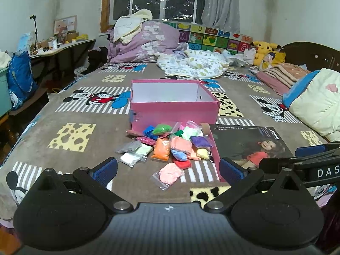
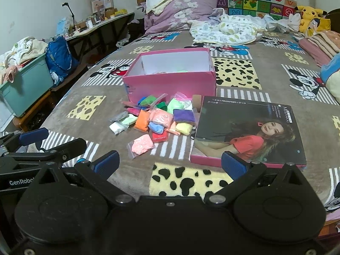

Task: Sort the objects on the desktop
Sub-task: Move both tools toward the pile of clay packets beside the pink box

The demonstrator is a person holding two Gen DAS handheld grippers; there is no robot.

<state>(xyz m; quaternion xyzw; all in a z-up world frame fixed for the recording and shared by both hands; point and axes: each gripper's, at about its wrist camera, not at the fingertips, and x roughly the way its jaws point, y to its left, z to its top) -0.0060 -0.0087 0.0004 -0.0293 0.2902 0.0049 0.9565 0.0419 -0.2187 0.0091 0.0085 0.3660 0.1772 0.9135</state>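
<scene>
Left wrist view. The left gripper [image 1: 167,167] fills the lower frame with its blue-padded fingers [image 1: 108,167] spread wide and nothing between them. Centre frame, an open pink box [image 1: 174,110] stands on the patterned bedspread [image 1: 70,110]. Just below the box lies a heap of small clay packets [image 1: 170,144] in many colours; a pale pink packet [image 1: 169,175] lies apart, nearest the gripper, in the lower centre. To the right of the heap the box lid [image 1: 250,144], printed with a woman's portrait, lies flat. The right gripper [image 1: 310,155] enters at the right edge, released, over the lid's right corner.

Right wrist view. The right gripper [image 2: 170,165] occupies the lower frame, fingers apart and empty. The pink box [image 2: 170,82] sits in the upper centre; something green shows inside, too little to identify. The clay packets [image 2: 157,119] lie directly below it at mid-frame, with the pale pink packet [image 2: 141,144] lowest. The box lid [image 2: 248,131] lies at right centre, its left edge touching the heap. The left gripper [image 2: 42,146] appears at the left edge, also released. A teal bin [image 2: 27,87] stands beside the bed at upper left.
</scene>
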